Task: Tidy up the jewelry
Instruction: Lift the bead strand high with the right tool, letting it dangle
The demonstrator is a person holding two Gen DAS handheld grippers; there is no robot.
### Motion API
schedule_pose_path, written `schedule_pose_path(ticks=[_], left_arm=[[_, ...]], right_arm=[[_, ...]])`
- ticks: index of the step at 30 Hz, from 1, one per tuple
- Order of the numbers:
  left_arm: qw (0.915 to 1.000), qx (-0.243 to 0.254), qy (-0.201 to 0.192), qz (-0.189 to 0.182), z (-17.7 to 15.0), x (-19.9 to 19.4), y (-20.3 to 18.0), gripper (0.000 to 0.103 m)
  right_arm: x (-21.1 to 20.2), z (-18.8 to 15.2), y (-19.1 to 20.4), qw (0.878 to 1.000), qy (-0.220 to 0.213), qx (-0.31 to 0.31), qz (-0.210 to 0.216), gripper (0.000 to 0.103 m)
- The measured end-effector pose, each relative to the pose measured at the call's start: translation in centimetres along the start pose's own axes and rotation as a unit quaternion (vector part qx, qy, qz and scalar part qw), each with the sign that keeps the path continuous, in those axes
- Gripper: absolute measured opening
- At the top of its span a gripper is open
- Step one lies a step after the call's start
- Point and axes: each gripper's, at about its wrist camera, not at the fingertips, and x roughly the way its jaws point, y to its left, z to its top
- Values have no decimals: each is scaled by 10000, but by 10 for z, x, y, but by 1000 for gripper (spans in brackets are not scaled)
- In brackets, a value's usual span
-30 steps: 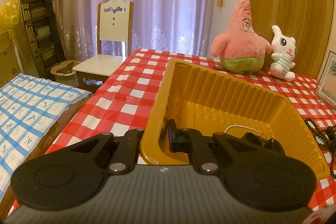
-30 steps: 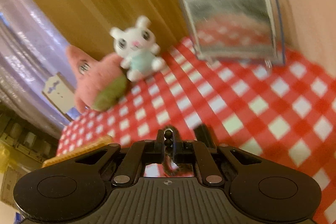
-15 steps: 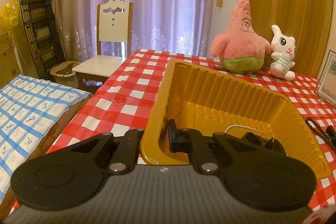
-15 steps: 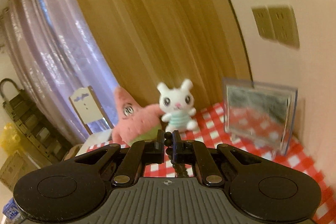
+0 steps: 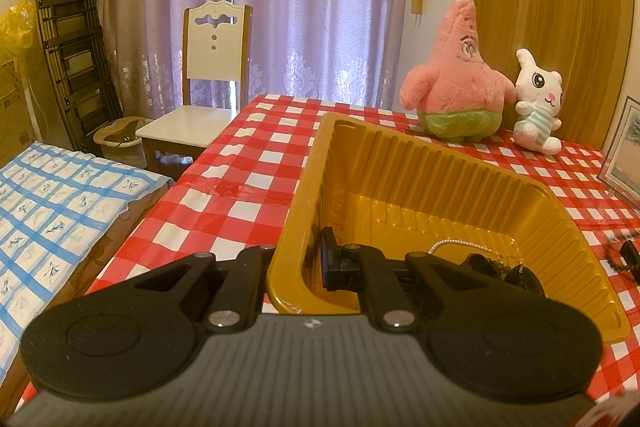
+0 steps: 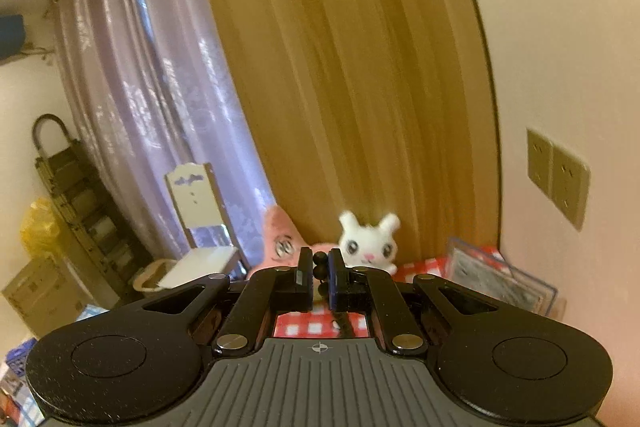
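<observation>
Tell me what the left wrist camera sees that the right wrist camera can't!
Only the left wrist view shows the ribbed golden plastic tray, which the left tool grips by its wall, with a thin silver bead chain and dark jewelry lying in it.

Only the right wrist view shows the right tool shut on a strand of dark round beads, and the beige wall sockets.

Both show the pink star-shaped plush toy, the white plush bunny, the white wooden chair and the red-and-white checked tablecloth.
</observation>
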Motion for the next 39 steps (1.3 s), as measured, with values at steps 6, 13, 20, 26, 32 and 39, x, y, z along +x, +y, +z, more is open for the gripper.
schedule_pose_path(ticks=[6,13,20,26,32,39], left_arm=[[10000,16,-6,-21,3,3,-2,9],[10000,-24,18,-18,4,3,-2,9],[10000,-63,25,-12,2,2,-1,9],[9999,-99,20,-8,1,0,-1,9],[9999,-104,8,-7,2,0,-1,9],[9999,-142,-19,-14,4,-1,-2,9]], right_arm=[[-3,22,19,9995,-29,-280,159,7],[6,34,48,9971,31,-387,656,7],[15,45,85,9879,-207,-346,1495,7],[41,47,118,9760,-264,-237,2148,7],[86,25,144,9717,148,-74,2356,7],[156,-34,152,9719,1024,2,2122,7]])
